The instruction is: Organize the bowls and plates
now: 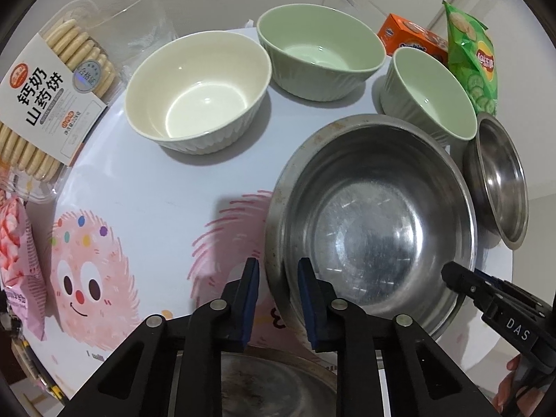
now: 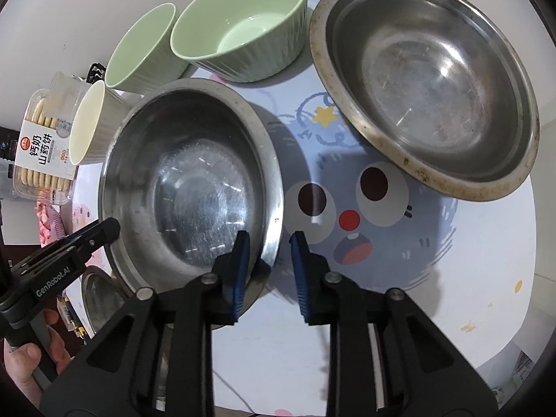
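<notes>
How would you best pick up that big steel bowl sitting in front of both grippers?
By its thin rim. The steel bowl is wide, smooth and upright, so only the edge fits between two fingers. The left hand-held gripper straddles the near rim, one finger inside and one outside; the right hand-held gripper straddles the opposite side. Neither looks closed on it.

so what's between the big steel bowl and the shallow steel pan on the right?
Nothing: bare tablecloth with the blue cartoon face lies between the steel bowl and the steel pan. The right wrist view shows it.
</notes>
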The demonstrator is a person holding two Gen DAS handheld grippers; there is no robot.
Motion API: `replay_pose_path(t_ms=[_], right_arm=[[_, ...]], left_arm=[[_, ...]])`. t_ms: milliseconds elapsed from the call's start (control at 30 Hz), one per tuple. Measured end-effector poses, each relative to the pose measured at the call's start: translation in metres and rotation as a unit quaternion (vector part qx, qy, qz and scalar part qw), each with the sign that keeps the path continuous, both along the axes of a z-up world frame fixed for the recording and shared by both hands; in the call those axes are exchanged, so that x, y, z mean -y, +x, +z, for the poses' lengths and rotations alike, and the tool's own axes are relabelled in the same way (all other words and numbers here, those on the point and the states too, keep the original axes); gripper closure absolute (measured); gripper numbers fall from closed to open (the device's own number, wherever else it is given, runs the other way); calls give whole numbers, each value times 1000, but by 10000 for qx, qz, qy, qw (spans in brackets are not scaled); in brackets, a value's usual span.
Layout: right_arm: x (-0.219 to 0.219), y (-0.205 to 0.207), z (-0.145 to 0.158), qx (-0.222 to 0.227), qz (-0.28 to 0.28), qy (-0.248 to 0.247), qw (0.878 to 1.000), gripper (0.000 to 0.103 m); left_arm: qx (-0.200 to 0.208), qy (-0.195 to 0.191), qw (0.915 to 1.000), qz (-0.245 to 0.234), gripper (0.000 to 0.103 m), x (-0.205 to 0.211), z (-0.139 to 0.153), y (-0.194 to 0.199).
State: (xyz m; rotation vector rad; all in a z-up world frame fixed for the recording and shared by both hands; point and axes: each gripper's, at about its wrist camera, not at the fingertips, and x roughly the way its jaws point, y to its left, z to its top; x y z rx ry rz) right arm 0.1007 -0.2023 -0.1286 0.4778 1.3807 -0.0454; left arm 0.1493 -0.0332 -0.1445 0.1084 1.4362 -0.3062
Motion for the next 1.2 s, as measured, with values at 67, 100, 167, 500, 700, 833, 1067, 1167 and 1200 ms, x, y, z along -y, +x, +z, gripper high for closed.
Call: replay_pose_path(t_ms=[67,100,167,500,700,833,1067,1167,1200], right_arm=[[-1,1,0,30,23,11,10000,86],[-1,2,0,35,42,7,10000,87],[-1,1,1,47,47,-14,10000,87],[-3,-1,6,154,45,-57,9999,88],[-4,-5,18,332,130,-110,9993,88],[0,-9,27,441,144,-126,9988,87],[0,-19,45,637,216,-173,9976,87],[-2,-22,52,683,268,-189,9971,88],[-3,-23,55,701,286,-195,9969,88]], left_arm=[[51,68,9999,-64,86,4,-1,-1],[52,85,9999,-76,86,5,-1,-1],[36,63,10000,-56,88,7,0,-1],[47,-89,9999,66,89,-2,7,-2],[180,-106,9997,116,89,-5,17,-6],[319,-116,9994,106,89,-5,31,-16],[539,-140,9983,168,89,-17,57,-30],[570,-155,9980,224,89,-21,63,-37],[591,-157,9978,236,88,-22,65,-39]])
